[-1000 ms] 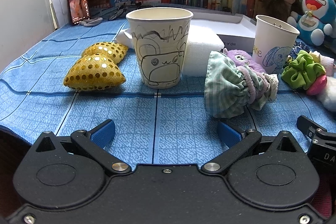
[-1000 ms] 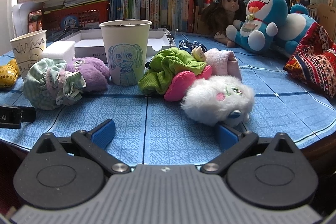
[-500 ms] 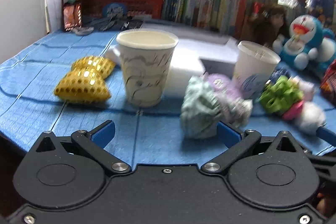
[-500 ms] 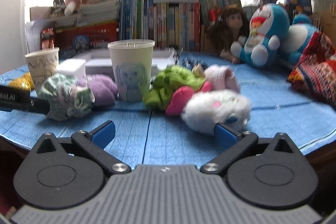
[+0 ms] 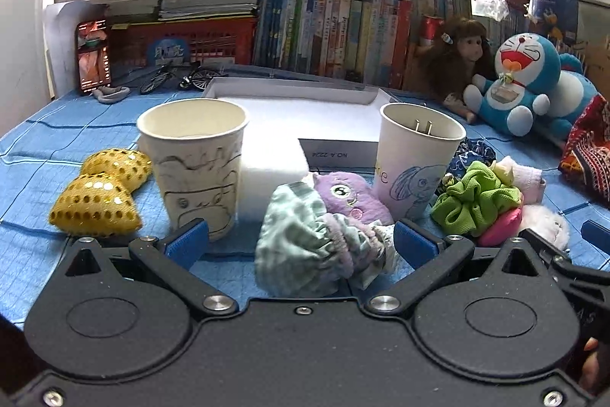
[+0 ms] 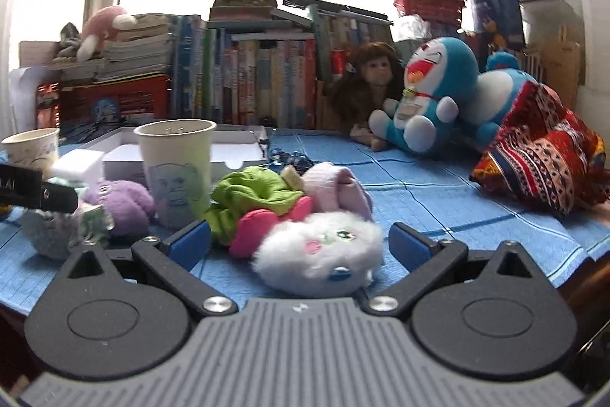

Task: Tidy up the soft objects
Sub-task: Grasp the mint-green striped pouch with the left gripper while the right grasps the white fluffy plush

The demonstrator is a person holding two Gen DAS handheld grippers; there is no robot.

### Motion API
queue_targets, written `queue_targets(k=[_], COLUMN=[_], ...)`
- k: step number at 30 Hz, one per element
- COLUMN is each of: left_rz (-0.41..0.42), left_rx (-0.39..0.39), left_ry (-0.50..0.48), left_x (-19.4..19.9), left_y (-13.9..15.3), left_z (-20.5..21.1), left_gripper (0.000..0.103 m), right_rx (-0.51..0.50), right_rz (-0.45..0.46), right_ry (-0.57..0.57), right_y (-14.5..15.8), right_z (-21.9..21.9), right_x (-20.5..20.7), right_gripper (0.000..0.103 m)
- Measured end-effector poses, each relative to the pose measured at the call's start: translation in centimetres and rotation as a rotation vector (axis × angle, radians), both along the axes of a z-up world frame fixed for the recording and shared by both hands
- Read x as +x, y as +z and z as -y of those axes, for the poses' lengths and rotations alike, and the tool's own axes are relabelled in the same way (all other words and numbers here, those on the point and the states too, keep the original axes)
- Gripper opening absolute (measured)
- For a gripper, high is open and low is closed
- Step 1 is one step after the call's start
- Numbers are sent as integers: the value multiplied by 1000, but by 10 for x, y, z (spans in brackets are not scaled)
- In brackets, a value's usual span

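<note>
My left gripper (image 5: 301, 241) is open, its blue pads on either side of a green checked scrunchie (image 5: 301, 246) that lies against a purple plush (image 5: 349, 199). Two drawn-on paper cups stand behind: the left cup (image 5: 196, 163) and the right cup (image 5: 417, 155). My right gripper (image 6: 299, 241) is open around a white fluffy plush (image 6: 320, 256). Behind the plush lie a green scrunchie (image 6: 248, 193), a pink piece (image 6: 263, 222) and a pale pink roll (image 6: 331, 187). A gold sequin bow (image 5: 99, 193) lies at the left.
A white box (image 5: 297, 105) and a white foam block (image 5: 272, 174) sit behind the cups. Books, a red basket (image 5: 183, 44), a doll (image 6: 366, 82) and a Doraemon plush (image 6: 431, 94) line the back. A patterned cloth (image 6: 541, 151) lies at the right. The blue mat's edge (image 6: 572, 254) is close.
Both grippers moved forward. The left one shifted right so the green checked scrunchie now sits between its pads. The white fluffy plush now sits between the right pads.
</note>
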State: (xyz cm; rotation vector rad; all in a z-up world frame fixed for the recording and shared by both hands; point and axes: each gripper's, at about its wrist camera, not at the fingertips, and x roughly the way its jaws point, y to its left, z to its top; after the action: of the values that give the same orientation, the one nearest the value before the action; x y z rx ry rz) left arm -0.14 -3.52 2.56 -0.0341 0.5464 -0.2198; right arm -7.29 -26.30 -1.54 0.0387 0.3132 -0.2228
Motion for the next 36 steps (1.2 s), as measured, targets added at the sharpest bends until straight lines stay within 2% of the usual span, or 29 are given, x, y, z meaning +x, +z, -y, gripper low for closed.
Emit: queue_targets(k=[8, 17, 22, 36], left_rz=[1, 20, 32, 8], left_rx=[-24, 59, 82, 47], left_ry=[-2, 8, -3, 8], left_x=[7, 11, 9, 14], left_y=[-7, -16, -18, -22], left_z=[9, 22, 27, 20], left_gripper=[103, 103, 103, 103], right_rx=[17, 29, 11, -15], right_rz=[-18, -56, -65, -87], right_ry=[-17, -12, -14, -14], right_y=[-4, -10, -11, -12], right_z=[5, 10, 8, 8], right_x=[9, 16, 18, 23], right_gripper=[96, 89, 89, 88])
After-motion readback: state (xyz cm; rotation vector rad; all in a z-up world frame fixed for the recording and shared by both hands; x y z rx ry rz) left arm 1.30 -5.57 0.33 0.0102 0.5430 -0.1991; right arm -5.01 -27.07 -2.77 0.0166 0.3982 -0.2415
